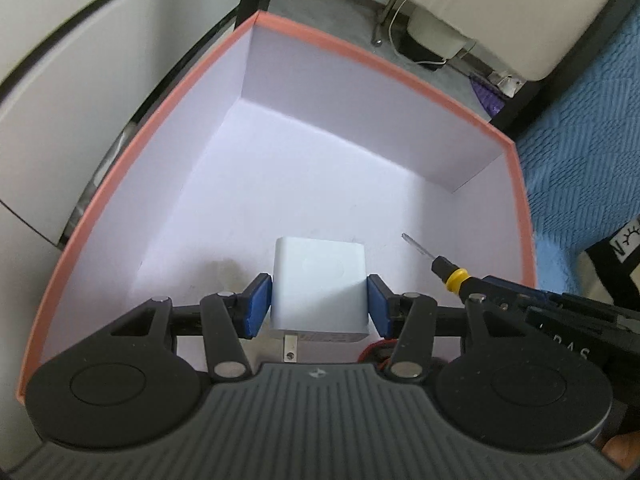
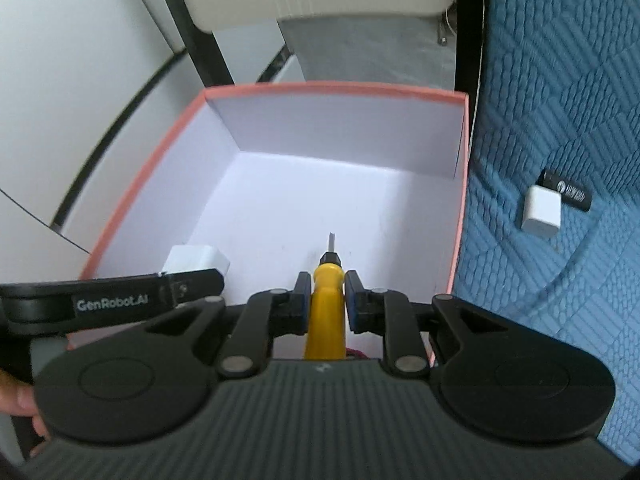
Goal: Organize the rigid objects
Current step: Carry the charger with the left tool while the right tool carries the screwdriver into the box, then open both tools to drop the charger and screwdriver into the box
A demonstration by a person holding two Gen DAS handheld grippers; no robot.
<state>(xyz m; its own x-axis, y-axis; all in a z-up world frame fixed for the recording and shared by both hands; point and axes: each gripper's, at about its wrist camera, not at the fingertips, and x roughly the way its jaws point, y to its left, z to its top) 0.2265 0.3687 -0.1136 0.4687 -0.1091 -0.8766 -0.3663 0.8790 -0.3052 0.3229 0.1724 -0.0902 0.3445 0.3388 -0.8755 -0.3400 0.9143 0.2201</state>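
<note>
Left gripper [image 1: 319, 306] clamps a white charger [image 1: 319, 288] and right gripper [image 2: 327, 300] a yellow screwdriver [image 2: 326, 304], both poised over the pink-rimmed box [image 1: 360, 50]; released side by side, the pieces may collide, or the near wall may catch them.

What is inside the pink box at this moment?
Over the box's bare white floor, the left gripper holds a white charger and the right gripper holds a yellow screwdriver. The grippers cover the near part of the floor.
</note>
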